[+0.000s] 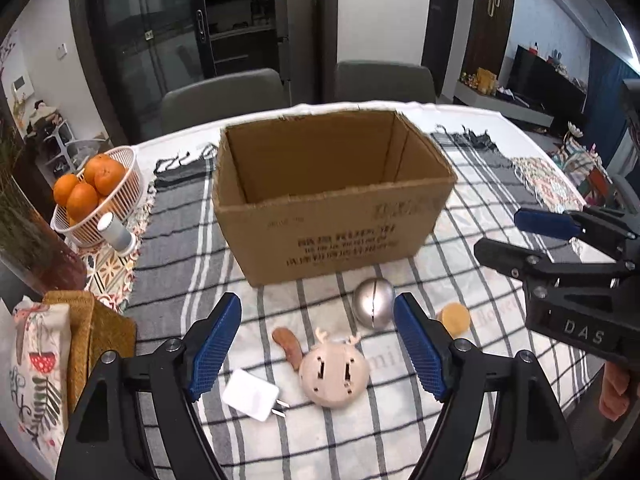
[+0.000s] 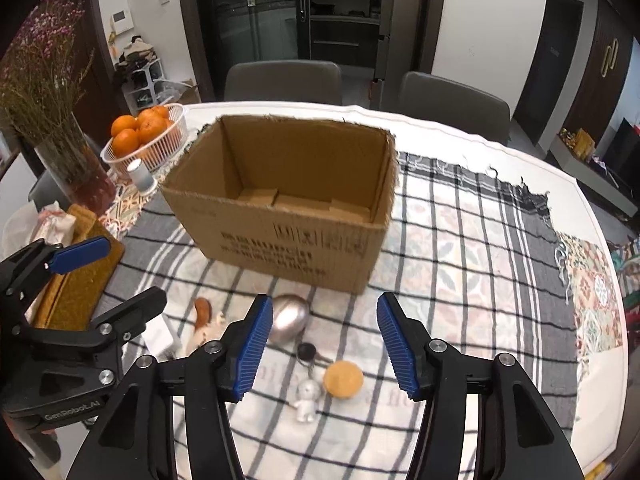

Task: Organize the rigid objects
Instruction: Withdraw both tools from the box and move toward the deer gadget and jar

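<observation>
The small things I'm sorting lie on the checked cloth (image 1: 472, 240) just near of the open cardboard box (image 1: 332, 196), which stands mid-worktop. Through the left camera I see the silver egg-shaped ball (image 1: 373, 303), a brown wooden piece (image 1: 289, 347), a beige round toy with antlers (image 1: 334, 376), a white plug adapter (image 1: 251, 395) and an orange disc (image 1: 454, 317), the disc partly hidden behind my left tongs' (image 1: 318, 348) right pad. The right camera alone shows a dark key fob (image 2: 307, 351) and a small silver figurine (image 2: 307, 396) beside the disc, and the box floor with its folded flaps; there the adapter and antler toy are mostly covered by the left tool's body. Left tongs stand wide apart over the toy, gripping nothing. Right tongs (image 2: 325, 348) are part open and empty, above the fob. Far left stand a white basket of oranges (image 2: 176, 120), a small white cylinder (image 2: 140, 176) and a vase of dried flowers (image 2: 72, 164), cut off in the left view.
</observation>
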The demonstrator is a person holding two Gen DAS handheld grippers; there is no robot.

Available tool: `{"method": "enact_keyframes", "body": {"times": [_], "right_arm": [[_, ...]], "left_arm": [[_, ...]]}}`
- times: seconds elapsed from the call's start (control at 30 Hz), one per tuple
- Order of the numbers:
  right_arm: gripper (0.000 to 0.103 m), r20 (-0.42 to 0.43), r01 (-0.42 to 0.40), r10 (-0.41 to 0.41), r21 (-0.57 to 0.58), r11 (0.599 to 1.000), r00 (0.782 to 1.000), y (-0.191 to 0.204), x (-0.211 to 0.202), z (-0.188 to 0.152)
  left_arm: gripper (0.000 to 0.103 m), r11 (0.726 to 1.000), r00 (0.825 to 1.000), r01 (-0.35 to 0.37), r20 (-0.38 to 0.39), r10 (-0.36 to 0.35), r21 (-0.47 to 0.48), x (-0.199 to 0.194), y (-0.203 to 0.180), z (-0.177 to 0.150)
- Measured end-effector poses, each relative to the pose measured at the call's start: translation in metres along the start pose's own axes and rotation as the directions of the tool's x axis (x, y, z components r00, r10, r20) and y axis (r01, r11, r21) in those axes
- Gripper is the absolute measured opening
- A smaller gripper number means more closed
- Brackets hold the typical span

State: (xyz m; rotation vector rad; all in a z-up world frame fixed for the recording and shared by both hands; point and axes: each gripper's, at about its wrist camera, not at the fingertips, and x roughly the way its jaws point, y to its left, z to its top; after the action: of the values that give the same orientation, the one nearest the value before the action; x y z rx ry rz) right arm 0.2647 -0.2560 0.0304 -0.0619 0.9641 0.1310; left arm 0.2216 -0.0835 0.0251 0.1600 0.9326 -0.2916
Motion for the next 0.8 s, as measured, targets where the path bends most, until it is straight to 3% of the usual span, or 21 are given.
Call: {"method": "enact_keyframes", "body": {"times": [0.43, 0.8], "right_arm": [[0.056, -0.089, -0.059, 0.062, 0.038, 0.998, 0.994, -0.010, 0.026, -0.027], [0.056, -0.182, -0.049, 0.058, 0.051, 0.997, 0.982, -0.008, 0.060, -0.041]], "left_arm": [[0.080, 1.000, 0.996, 0.010, -0.094, -0.009, 0.012, 0.021, -0.010, -0.022], [0.080, 1.000, 0.977, 0.017, -0.212, -0.021, -0.019, 0.056, -0.004, -0.040]]}}
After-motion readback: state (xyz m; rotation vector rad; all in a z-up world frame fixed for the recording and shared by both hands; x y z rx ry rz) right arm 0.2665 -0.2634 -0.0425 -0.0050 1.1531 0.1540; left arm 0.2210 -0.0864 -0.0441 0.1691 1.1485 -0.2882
